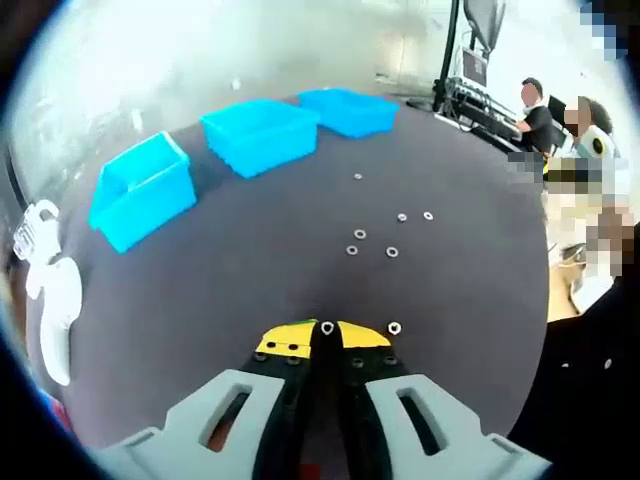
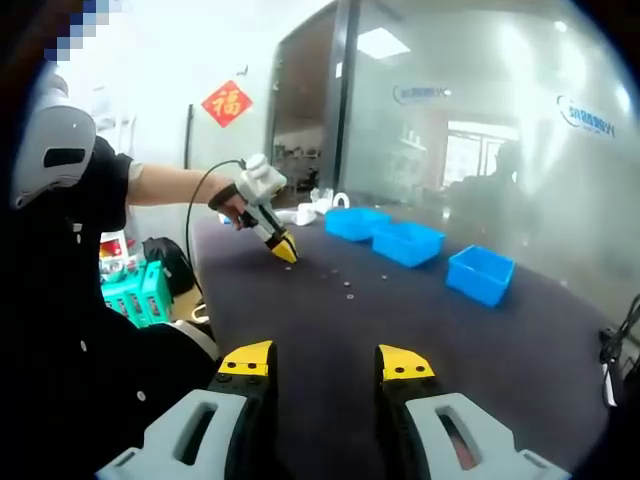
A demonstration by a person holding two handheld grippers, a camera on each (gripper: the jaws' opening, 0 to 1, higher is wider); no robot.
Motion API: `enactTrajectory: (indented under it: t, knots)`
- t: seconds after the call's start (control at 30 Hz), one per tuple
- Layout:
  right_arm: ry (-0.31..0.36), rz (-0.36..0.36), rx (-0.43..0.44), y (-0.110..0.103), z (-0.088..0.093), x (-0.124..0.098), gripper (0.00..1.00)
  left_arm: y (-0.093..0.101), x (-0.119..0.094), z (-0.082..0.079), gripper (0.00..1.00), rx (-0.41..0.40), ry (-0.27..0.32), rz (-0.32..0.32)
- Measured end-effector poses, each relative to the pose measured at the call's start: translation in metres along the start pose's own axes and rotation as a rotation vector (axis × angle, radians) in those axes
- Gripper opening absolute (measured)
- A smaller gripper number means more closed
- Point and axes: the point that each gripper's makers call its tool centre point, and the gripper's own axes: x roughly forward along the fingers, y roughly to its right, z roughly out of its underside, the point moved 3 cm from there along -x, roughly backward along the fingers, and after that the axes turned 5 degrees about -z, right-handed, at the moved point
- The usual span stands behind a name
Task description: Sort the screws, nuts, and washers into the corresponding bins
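Inspector: Left gripper view?
Clerk: Left gripper [image 1: 327, 333] jaws closed on a nut [image 1: 327, 327] at the tips, on the table [image 1: 230, 290]; another nut [image 1: 394, 327] just beside.
Inspector: Right gripper view?
Clerk: Right gripper [image 2: 325, 362] jaws apart, empty; bins [image 2: 405, 243] well ahead.

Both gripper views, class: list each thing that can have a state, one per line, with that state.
Left gripper: jaws shut on a small metal nut, tips at the dark table.
Right gripper: jaws open, holding nothing.
Three blue plastic bins: upright, open-topped; contents cannot be told.
Loose small metal parts: lying scattered on the table, unsorted.
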Motion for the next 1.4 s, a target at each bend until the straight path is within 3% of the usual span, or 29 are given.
enactTrajectory:
  t: [0.17,0.33,0.53,0.73,0.9,1.13,1.33,1.4]
  knots:
    - [0.004,0.002,-0.002,-0.001,-0.001,0.0,0.35,0.002,-0.003,0.002,0.03,-0.023,0.019,0.001]
    - [0.021,0.019,-0.001,0.0,-0.005,-0.001,0.34,0.001,-0.01,0.001,0.03,-0.083,0.083,-0.009]
    - [0.06,0.046,0.018,0.002,-0.011,-0.002,0.34,0.001,-0.029,-0.017,0.03,-0.133,0.269,-0.017]
    - [0.117,0.081,0.039,0.005,-0.023,-0.004,0.34,-0.007,-0.058,-0.042,0.03,-0.124,0.472,-0.114]
    - [0.171,0.117,0.062,0.009,-0.033,-0.006,0.34,-0.008,-0.076,-0.049,0.03,-0.165,0.573,-0.17]
    - [0.18,0.132,0.053,0.004,-0.036,-0.004,0.34,-0.014,-0.096,-0.059,0.03,-0.208,0.68,-0.226]
    - [0.186,0.149,0.048,-0.001,-0.038,-0.003,0.33,-0.007,-0.096,-0.063,0.03,-0.218,0.687,-0.234]
    - [0.197,0.155,0.052,-0.002,-0.04,-0.004,0.33,-0.013,-0.093,-0.065,0.03,-0.223,0.685,-0.242]
